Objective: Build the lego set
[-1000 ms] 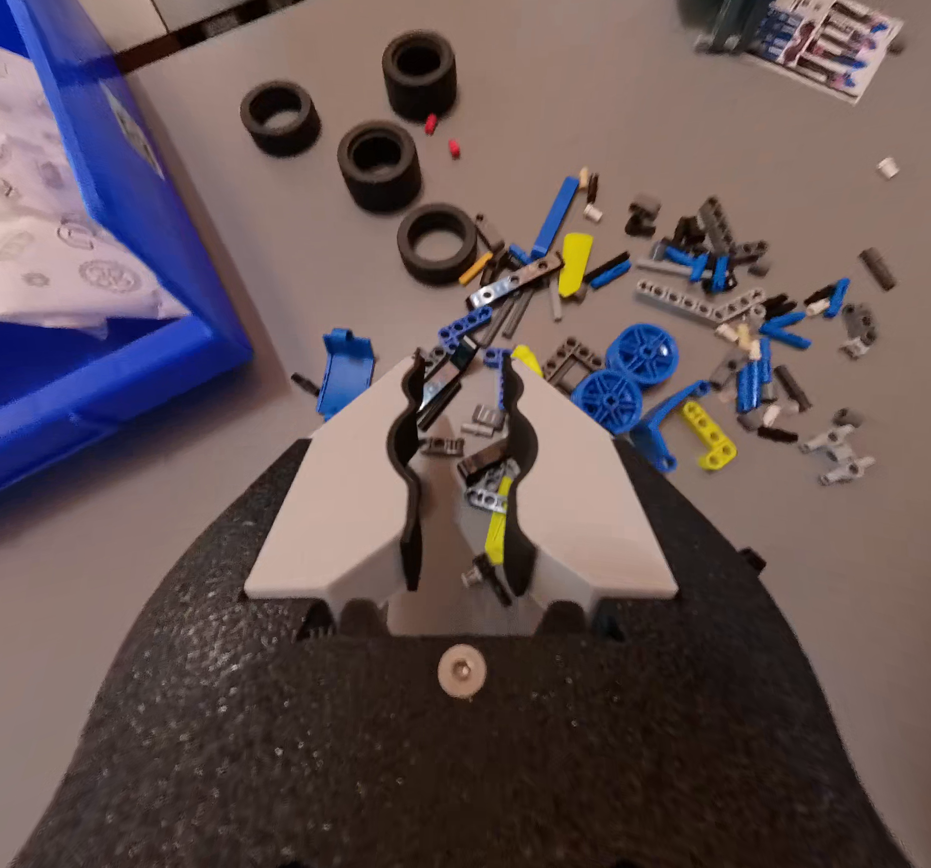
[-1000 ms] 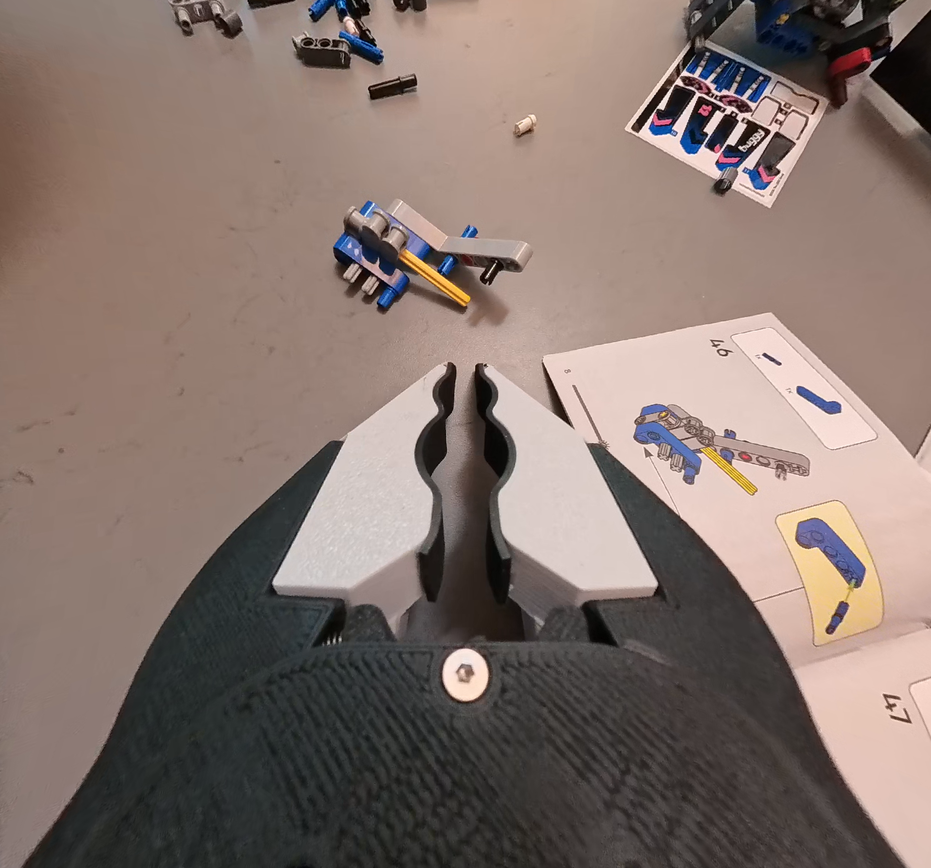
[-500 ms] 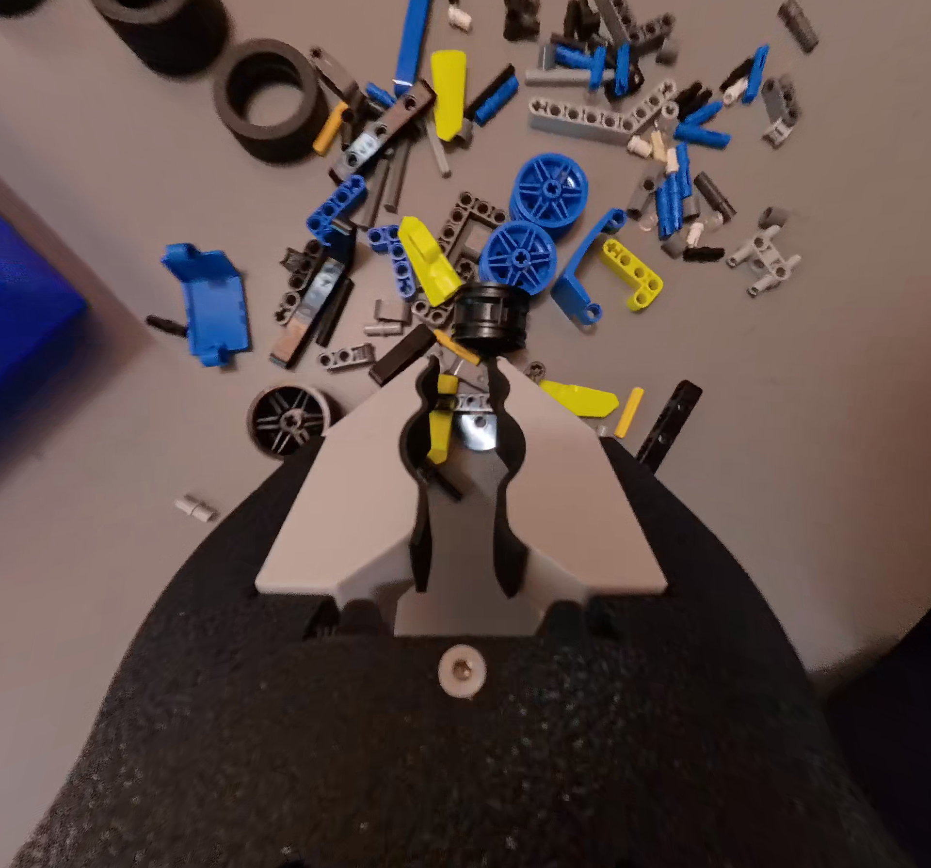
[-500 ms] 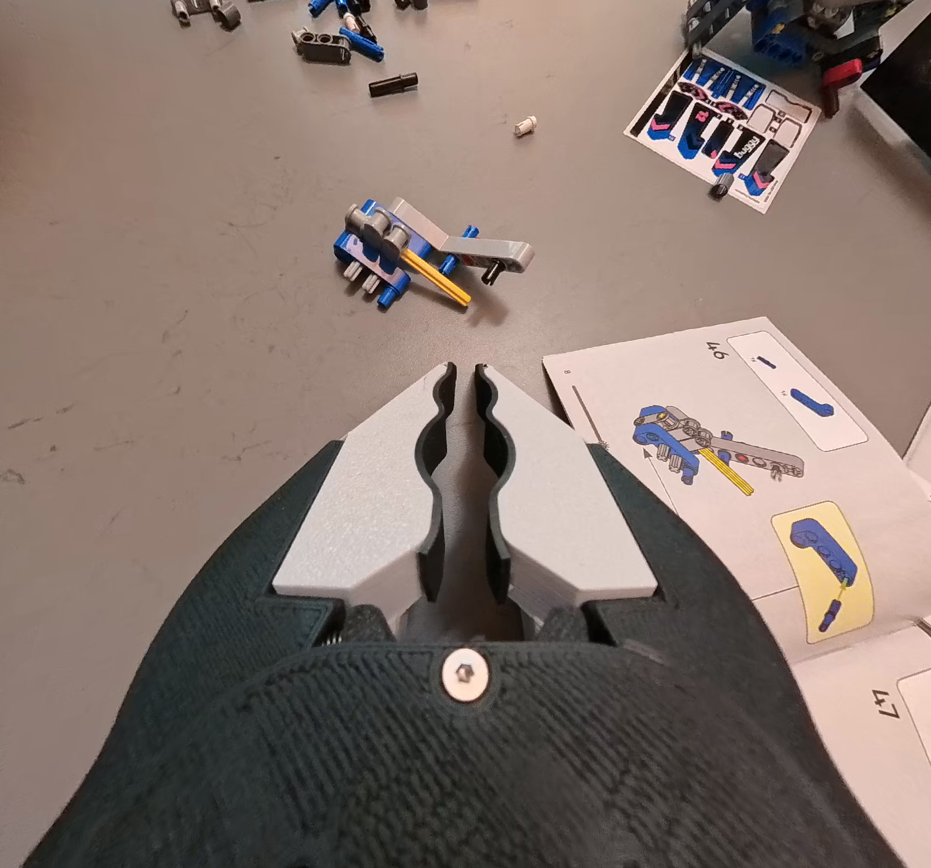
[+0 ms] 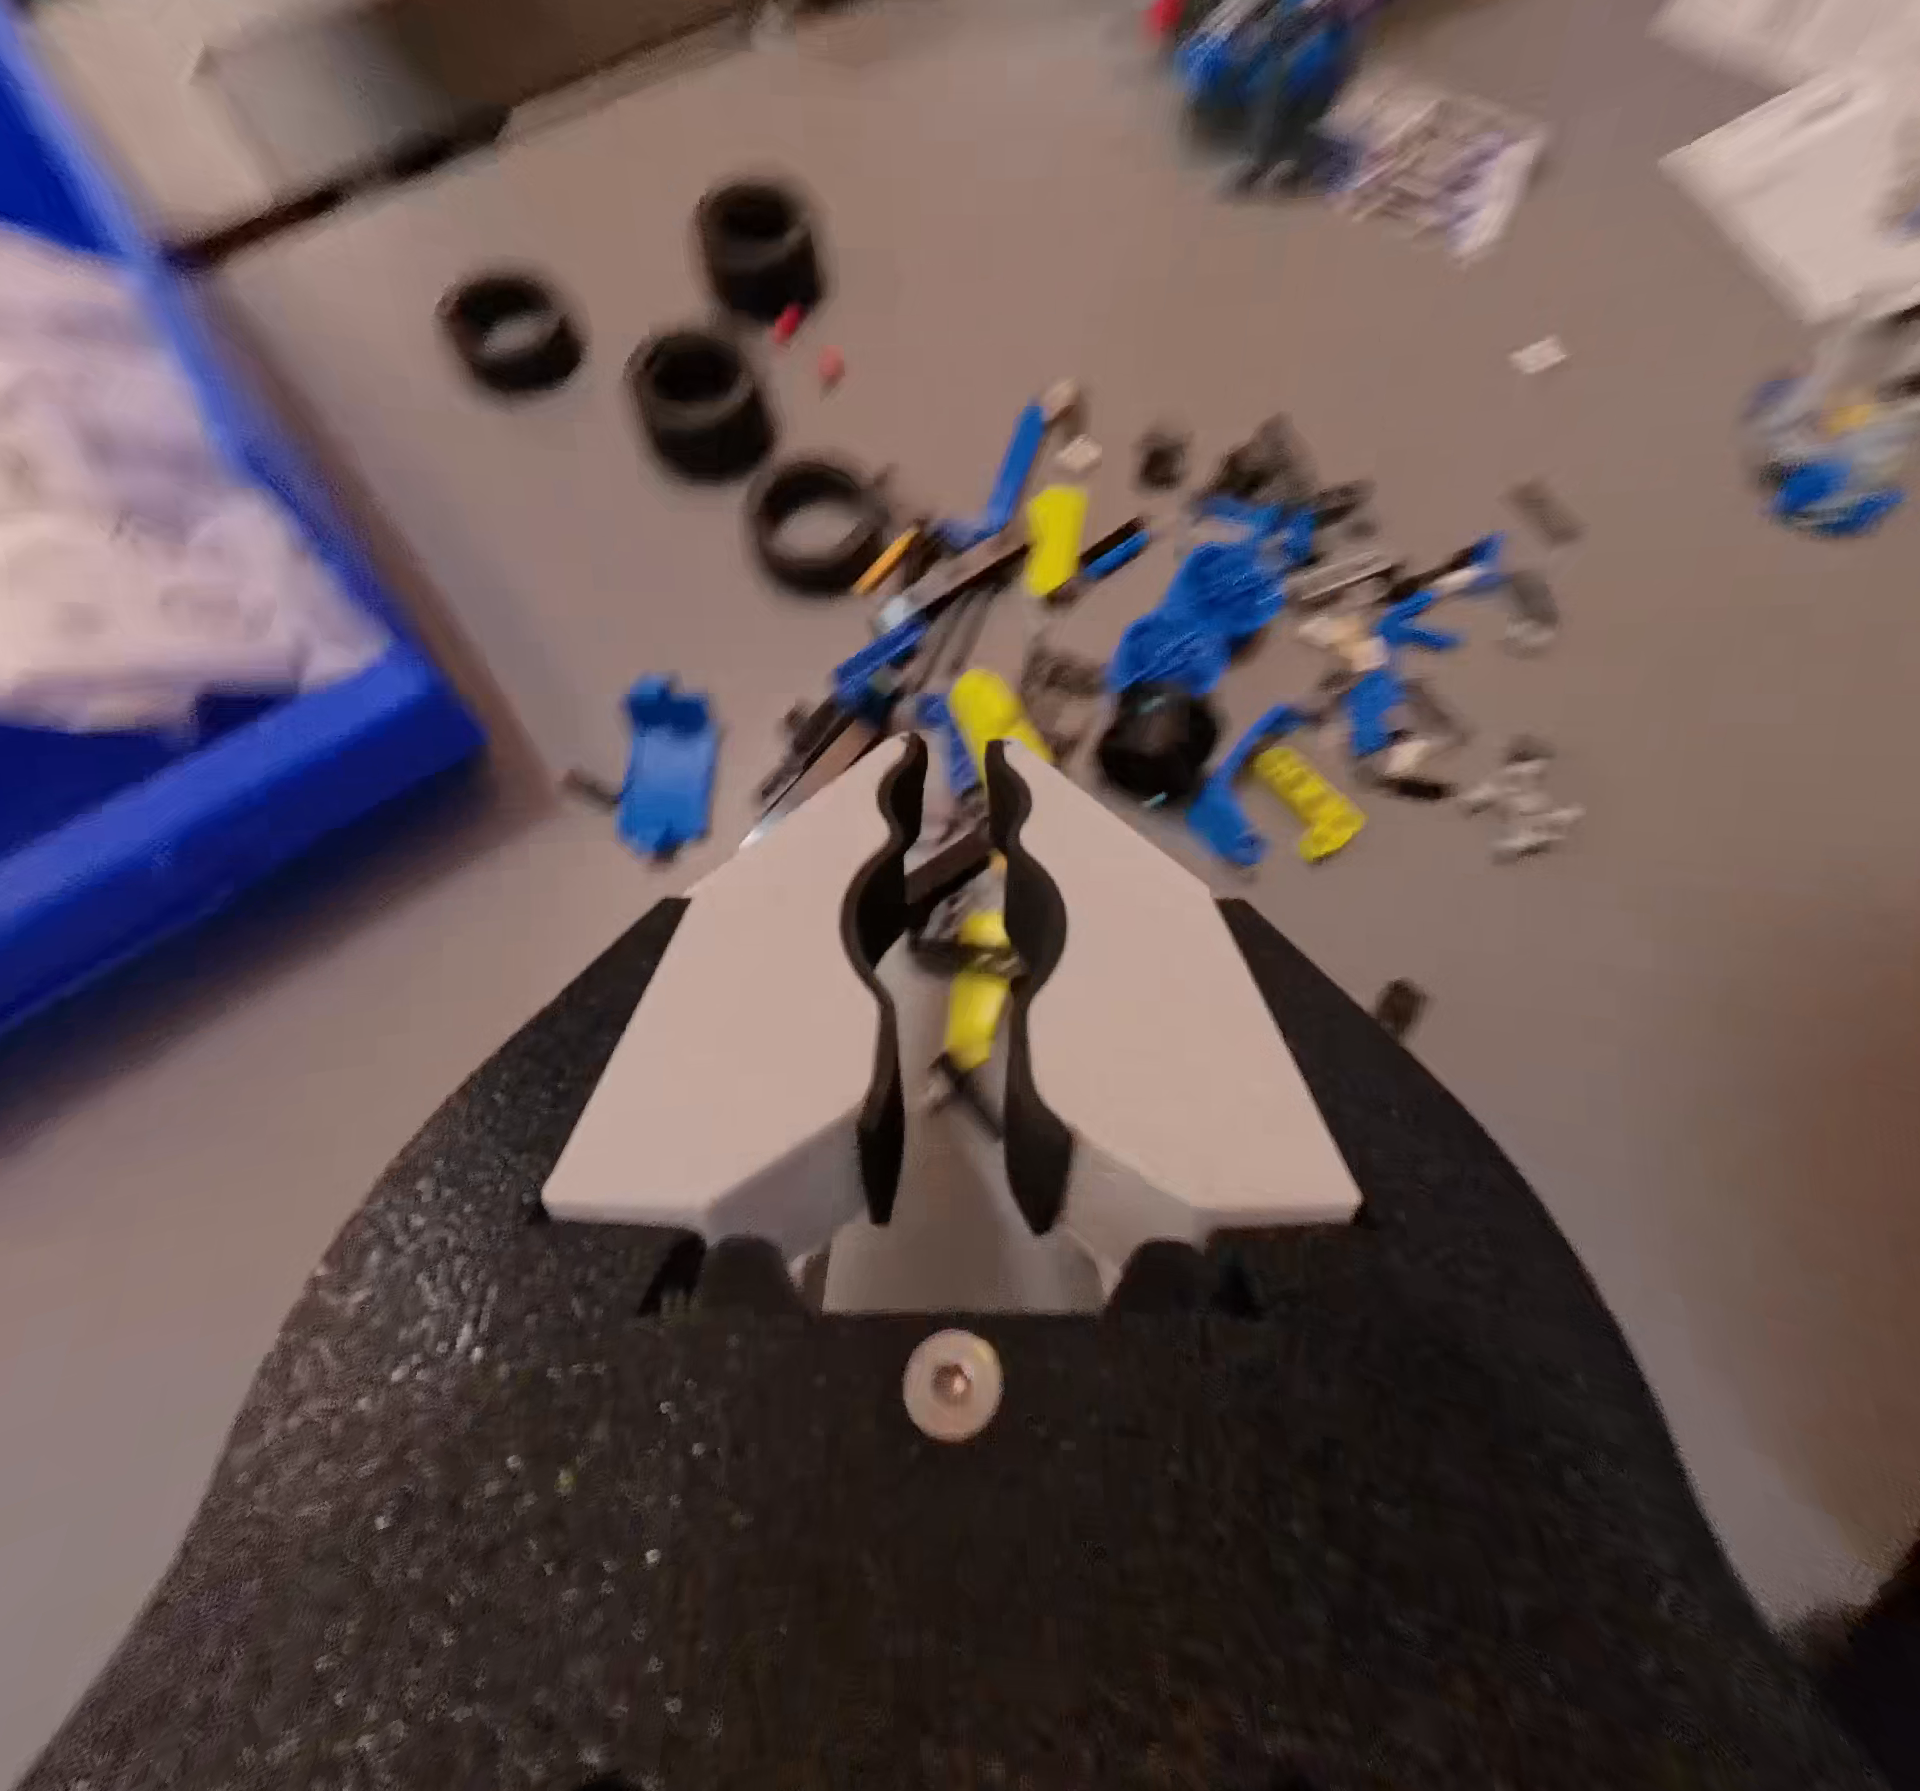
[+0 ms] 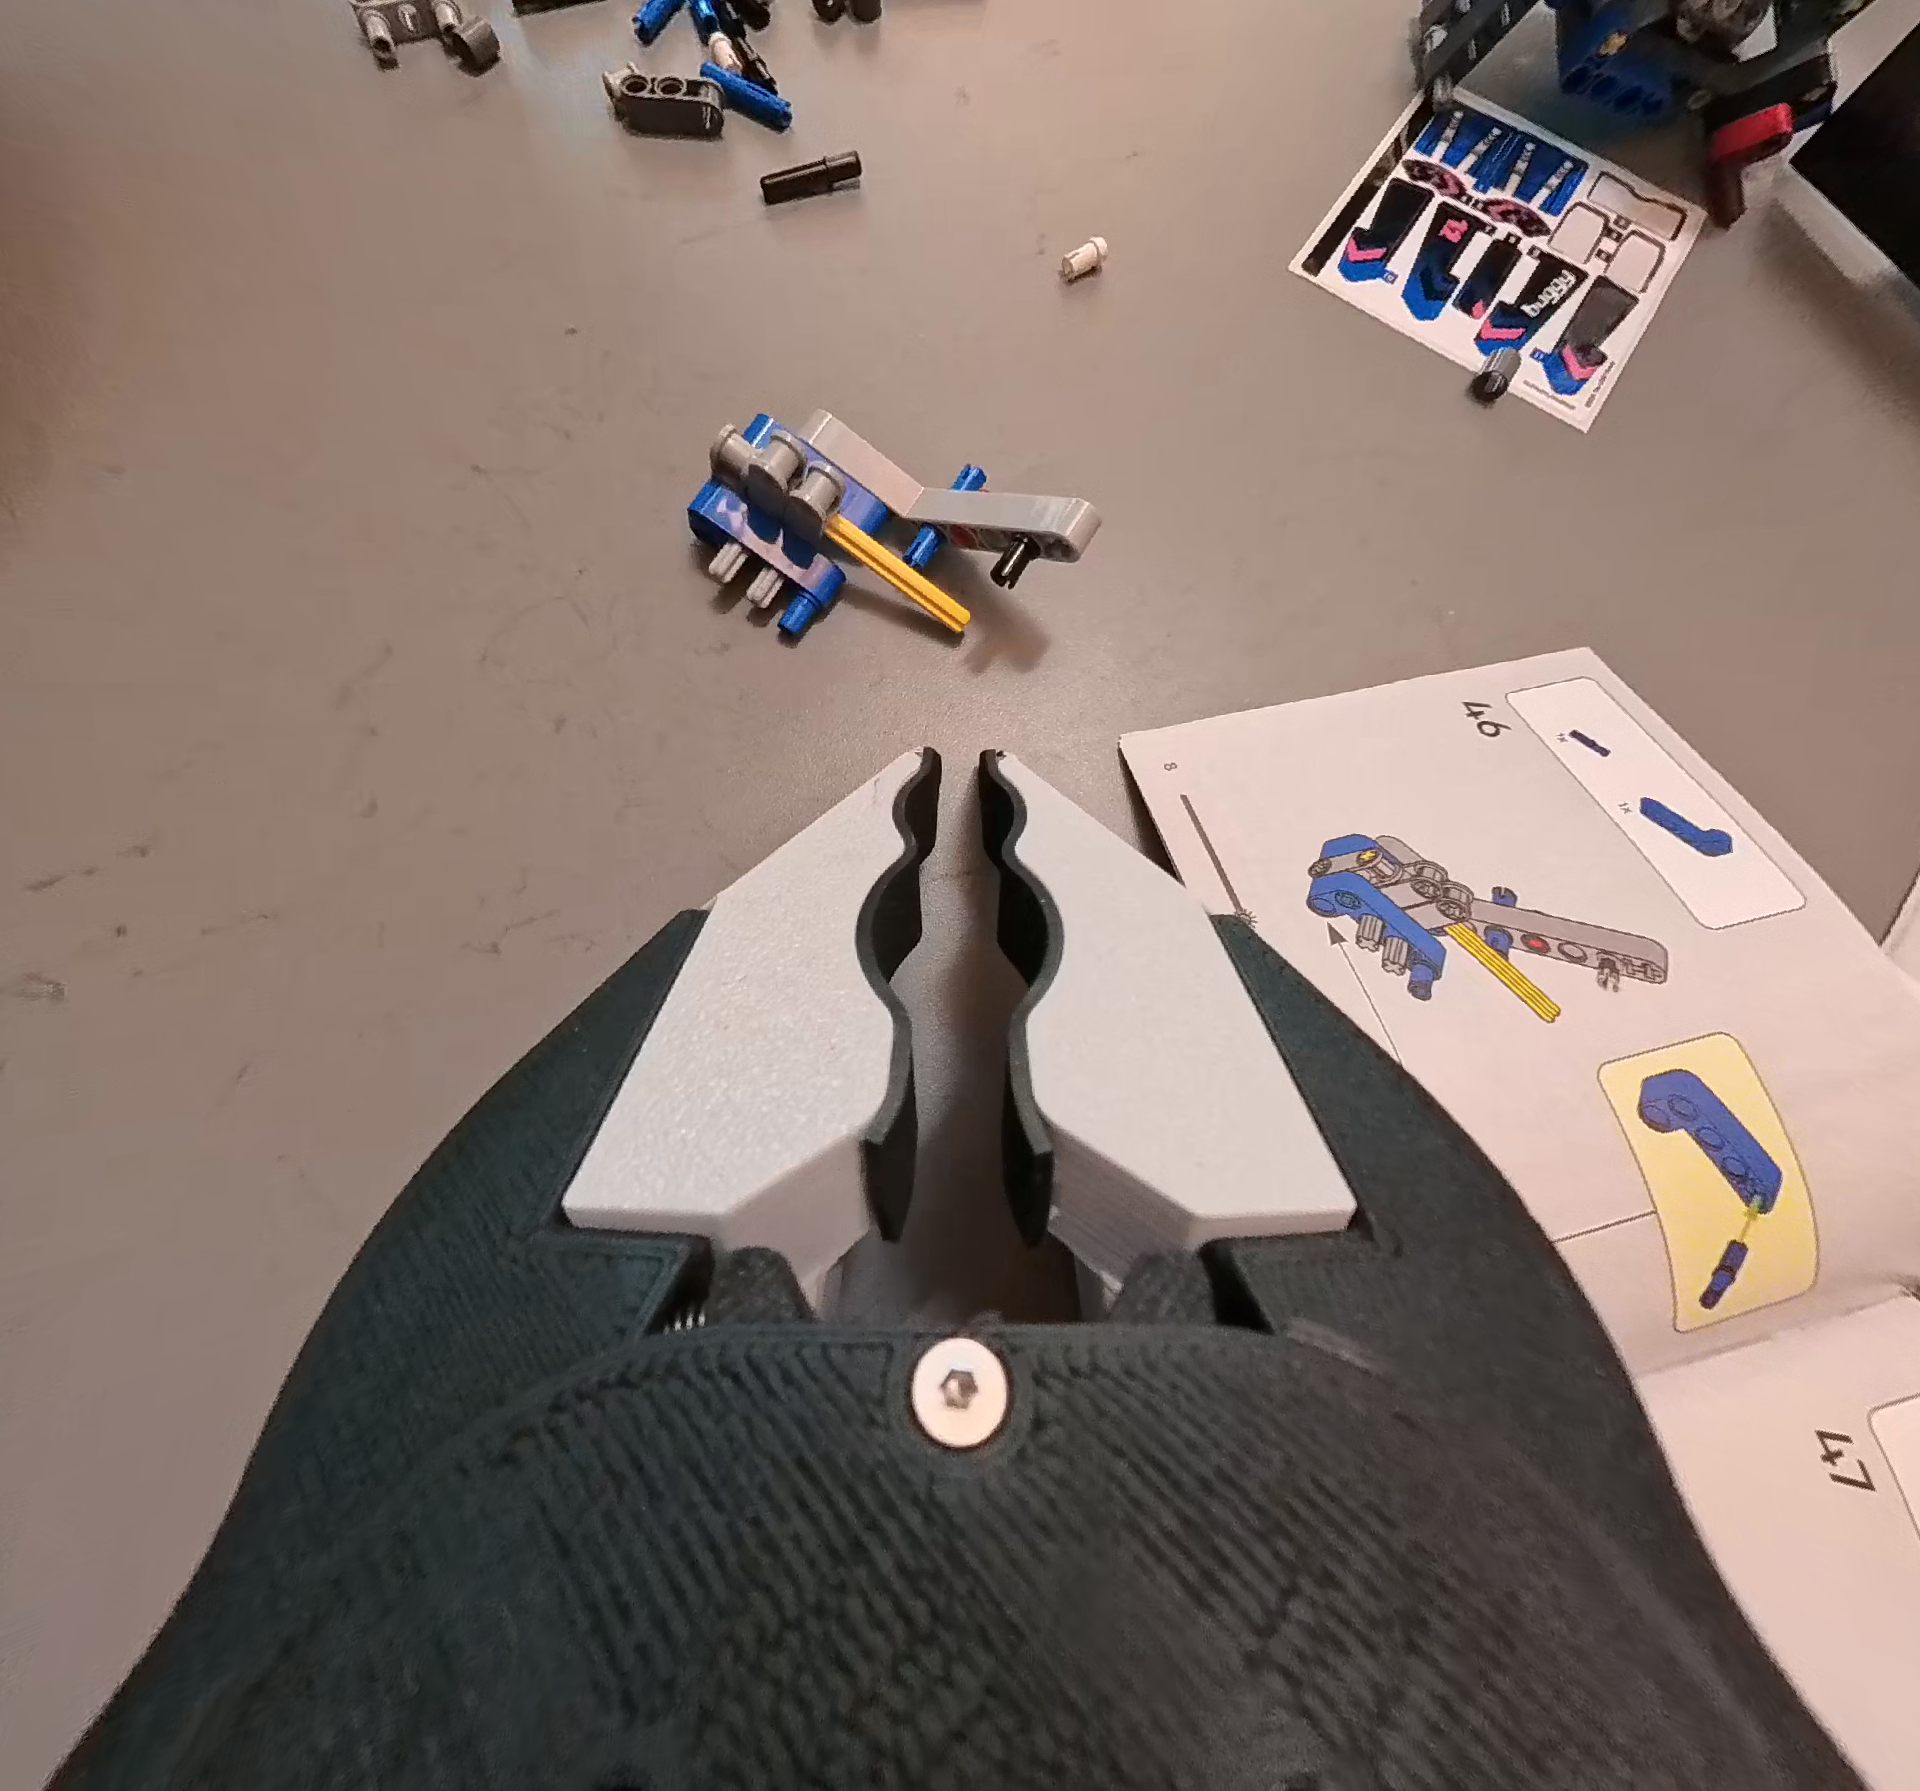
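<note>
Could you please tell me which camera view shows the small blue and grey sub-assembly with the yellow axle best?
The right wrist view: the sub-assembly lies sharp and unobstructed on the grey table, just ahead of the right gripper. The left wrist view is motion-blurred and shows it only as a smeared blue and grey blob at the right edge.

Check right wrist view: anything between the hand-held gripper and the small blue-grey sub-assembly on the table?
Nothing visible. Bare table lies between the right hand-held gripper and the sub-assembly. The instruction booklet sits off to the right, outside that path.
</note>
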A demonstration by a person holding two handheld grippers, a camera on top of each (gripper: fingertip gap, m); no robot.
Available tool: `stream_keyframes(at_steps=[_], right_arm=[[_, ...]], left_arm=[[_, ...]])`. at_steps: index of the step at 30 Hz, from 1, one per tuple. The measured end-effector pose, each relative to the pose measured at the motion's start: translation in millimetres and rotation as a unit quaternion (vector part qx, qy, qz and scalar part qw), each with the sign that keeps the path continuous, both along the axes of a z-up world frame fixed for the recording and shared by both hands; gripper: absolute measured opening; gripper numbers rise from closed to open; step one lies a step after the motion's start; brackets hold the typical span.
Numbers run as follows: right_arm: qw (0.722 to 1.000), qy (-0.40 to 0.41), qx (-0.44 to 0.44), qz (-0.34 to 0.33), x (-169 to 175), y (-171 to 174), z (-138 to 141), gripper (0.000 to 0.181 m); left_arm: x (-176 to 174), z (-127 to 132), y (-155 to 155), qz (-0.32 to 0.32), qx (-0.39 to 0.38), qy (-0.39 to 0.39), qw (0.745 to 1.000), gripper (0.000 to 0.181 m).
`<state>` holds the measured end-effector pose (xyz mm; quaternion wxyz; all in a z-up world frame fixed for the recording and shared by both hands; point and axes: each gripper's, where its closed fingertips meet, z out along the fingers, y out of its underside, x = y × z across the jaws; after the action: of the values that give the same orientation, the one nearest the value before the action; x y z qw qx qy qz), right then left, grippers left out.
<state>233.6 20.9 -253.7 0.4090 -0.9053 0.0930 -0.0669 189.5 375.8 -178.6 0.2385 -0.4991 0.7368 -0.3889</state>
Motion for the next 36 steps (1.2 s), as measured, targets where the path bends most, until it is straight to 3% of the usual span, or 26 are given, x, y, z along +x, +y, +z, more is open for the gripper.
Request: stream_keyframes(at_steps=[3,5,8,12,16,24,31,36], right_arm=[[1.0,0.003,0.001,0.0,0,0,0,0.006],[1.0,-0.001,0.0,-0.001,1,0,0,0.006],[1.0,-0.013,-0.003,-0.001,1,0,0,0.006],[1.0,-0.021,-0.005,-0.001,1,0,0,0.006],[1.0,-0.015,-0.004,-0.001,1,0,0,0.006],[1.0,-0.02,-0.005,0.002,0,0,0,0.004],[1.0,-0.02,-0.005,0.005,0,0,0,0.003],[1.0,-0.02,-0.005,0.008,0,1,0,0.003]], left_arm=[[0,12,-64,-0.128,-0.013,-0.017,0.992,0.008],[2,-6,-98,-0.177,0.006,0.038,0.984,0.008],[14,-32,-120,-0.2,0.061,0.08,0.975,0.01],[20,-62,-122,-0.185,0.117,0.136,0.966,0.012],[22,-73,-127,-0.188,0.124,0.155,0.962,0.011],[19,-76,-127,-0.2,0.158,0.158,0.954,0.006],[26,-79,-126,-0.153,0.114,0.179,0.965,0.006],[24,-77,-129,-0.163,0.125,0.175,0.963,0.01]])
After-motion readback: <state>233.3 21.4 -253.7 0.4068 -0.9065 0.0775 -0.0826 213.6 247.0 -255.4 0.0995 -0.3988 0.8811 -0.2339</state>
